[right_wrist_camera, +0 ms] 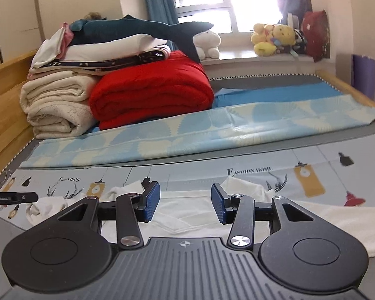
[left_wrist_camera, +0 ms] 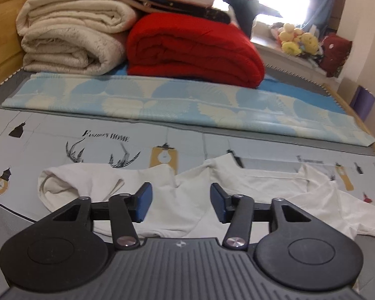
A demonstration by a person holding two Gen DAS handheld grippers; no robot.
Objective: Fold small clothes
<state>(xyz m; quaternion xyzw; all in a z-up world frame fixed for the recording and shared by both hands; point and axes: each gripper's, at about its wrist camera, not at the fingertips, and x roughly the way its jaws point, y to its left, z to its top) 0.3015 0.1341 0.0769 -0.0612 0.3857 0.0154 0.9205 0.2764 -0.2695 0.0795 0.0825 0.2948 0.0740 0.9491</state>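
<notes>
Left wrist view shows us a small white cotton garment (left_wrist_camera: 187,200), rumpled and spread across the lower half of the frame on the pale blue printed bed sheet (left_wrist_camera: 62,135). We judge it light, soft and limp: it will drape and sag from whatever point we lift, and thin cloth can slip from smooth pads unless a hem or a doubled edge is pinched. The rolled opening at lower left and the loose flap at lower right look like the best places to take hold, one for each tool, so that the cloth stretches flat between them.

Our left tool (left_wrist_camera: 181,206) hangs above the middle of the garment with its blue pads about half apart and nothing between them. In the right wrist view our right tool (right_wrist_camera: 185,205) stands the same way, half apart and empty, over a flatter part of the white cloth at lower centre.

Counting, we see one garment to fold and two tools. At upper left of both frames we count one folded red quilt (right_wrist_camera: 150,95) beside one folded cream fleece blanket (right_wrist_camera: 55,107), with thinner folded bedding stacked on top. One dark teal plush shark (right_wrist_camera: 142,28) lies across that stack. One light blue leaf-patterned mat (left_wrist_camera: 187,102) runs across the middle of the bed. The yellow soft toys (right_wrist_camera: 272,38) on the sill at upper right are too bunched for us to count.
</notes>
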